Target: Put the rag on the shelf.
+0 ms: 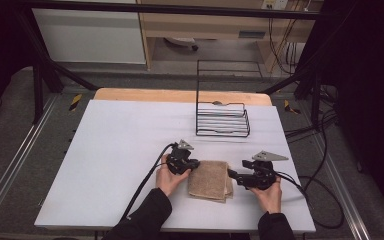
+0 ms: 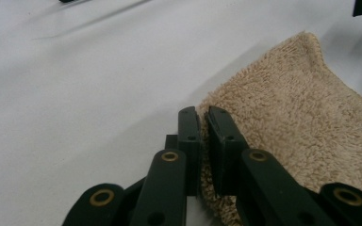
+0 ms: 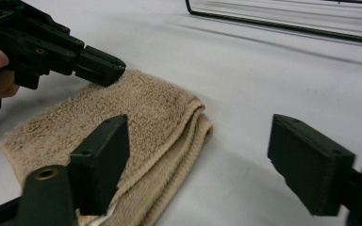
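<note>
While the left gripper (image 1: 194, 164) pinches the folded towel (image 1: 209, 180) at its left edge on the table (image 1: 120, 145), the right gripper (image 3: 198, 160) hangs spread beside it; it should probably bite deep over the layered edge.

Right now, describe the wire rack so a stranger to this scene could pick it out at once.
Start from the white table and look to its far right part, beyond both grippers. There stands the wire rack, an open frame of thin black rods with a taller back. Its only neighbour on the table is the folded tan towel nearer the person, soft and flat where the rack is rigid and see-through.
</note>
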### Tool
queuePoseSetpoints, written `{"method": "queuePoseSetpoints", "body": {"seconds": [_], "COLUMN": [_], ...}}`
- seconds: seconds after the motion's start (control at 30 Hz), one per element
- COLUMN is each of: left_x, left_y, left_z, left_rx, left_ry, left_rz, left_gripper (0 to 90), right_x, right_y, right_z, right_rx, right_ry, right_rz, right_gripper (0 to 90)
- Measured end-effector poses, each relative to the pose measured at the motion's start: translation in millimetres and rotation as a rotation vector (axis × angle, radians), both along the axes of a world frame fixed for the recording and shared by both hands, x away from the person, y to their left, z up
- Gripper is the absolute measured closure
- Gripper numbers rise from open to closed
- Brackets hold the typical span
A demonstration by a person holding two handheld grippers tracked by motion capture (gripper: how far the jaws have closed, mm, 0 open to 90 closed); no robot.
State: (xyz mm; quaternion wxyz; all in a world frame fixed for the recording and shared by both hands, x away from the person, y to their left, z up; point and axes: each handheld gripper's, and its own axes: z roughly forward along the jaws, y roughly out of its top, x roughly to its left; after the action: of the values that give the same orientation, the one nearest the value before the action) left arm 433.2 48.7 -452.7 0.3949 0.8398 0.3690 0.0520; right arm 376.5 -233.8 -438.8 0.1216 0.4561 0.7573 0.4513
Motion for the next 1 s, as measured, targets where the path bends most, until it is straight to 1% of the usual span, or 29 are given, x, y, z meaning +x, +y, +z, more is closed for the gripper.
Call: {"method": "queuePoseSetpoints", "body": {"seconds": [0.03,0.1,0.17,0.27,0.37,0.47,0.5,0.53,0.57,0.67,0.73,0.83,0.87,0.93,1.0], "left_x": [-0.1,-0.5,-1.1,-1.4,-1.0,-1.0,-1.0,-1.0,-1.0,-1.3,-1.6,-1.5,-1.2,0.1,1.2], "left_y": [0.0,-0.4,-0.8,-1.0,-0.3,-0.1,0.0,0.0,0.0,-0.3,-0.5,-0.8,-0.4,0.4,1.6], "left_z": [-0.2,-0.4,-0.3,-0.6,-0.7,-1.0,-1.1,-1.1,-1.0,-0.8,-0.7,-0.3,-0.1,-0.2,-0.2], "left_rx": [0.000,0.003,0.012,0.013,0.013,0.011,0.010,0.010,0.011,0.014,0.016,0.014,0.013,-0.003,-0.013], "left_ry": [-0.001,-0.010,-0.021,-0.028,-0.026,-0.030,-0.031,-0.030,-0.031,-0.034,-0.036,-0.029,-0.025,-0.006,0.004], "left_rz": [-0.001,-0.004,-0.010,-0.014,-0.019,-0.023,-0.023,-0.023,-0.024,-0.023,-0.025,-0.015,-0.015,-0.007,-0.007], "left_gripper": [83.7,83.7,83.8,83.8,83.8,83.8,83.8,83.7,83.7,83.7,83.7,84.0,84.1,84.4,84.8], "right_x": [0.0,5.4,11.7,20.8,28.6,33.3,34.2,34.7,34.3,34.0,33.4,33.8,34.0,34.3,34.6], "right_y": [0.0,4.6,8.8,14.8,19.7,23.7,24.3,24.9,25.3,26.5,27.5,28.3,28.5,28.7,28.7], "right_z": [0.0,-0.8,-2.6,-6.1,-9.2,-13.2,-14.7,-16.2,-16.2,-16.2,-16.6,-17.0,-17.0,-16.8,-16.3], "right_rx": [0.000,-0.009,-0.026,-0.045,-0.065,-0.068,-0.074,-0.076,-0.074,-0.050,-0.041,-0.021,-0.018,-0.011,-0.005], "right_ry": [0.000,0.005,0.025,0.046,0.051,0.078,0.093,0.095,0.095,0.122,0.130,0.153,0.161,0.169,0.178], "right_rz": [0.000,0.002,-0.005,-0.008,-0.018,-0.033,-0.034,-0.034,-0.034,-0.025,-0.022,-0.018,-0.013,-0.017,-0.022], "right_gripper": [24.5,28.0,32.2,37.4,43.3,51.1,52.6,53.6,56.7,67.0,71.1,78.9,80.3,82.4,84.1]}}
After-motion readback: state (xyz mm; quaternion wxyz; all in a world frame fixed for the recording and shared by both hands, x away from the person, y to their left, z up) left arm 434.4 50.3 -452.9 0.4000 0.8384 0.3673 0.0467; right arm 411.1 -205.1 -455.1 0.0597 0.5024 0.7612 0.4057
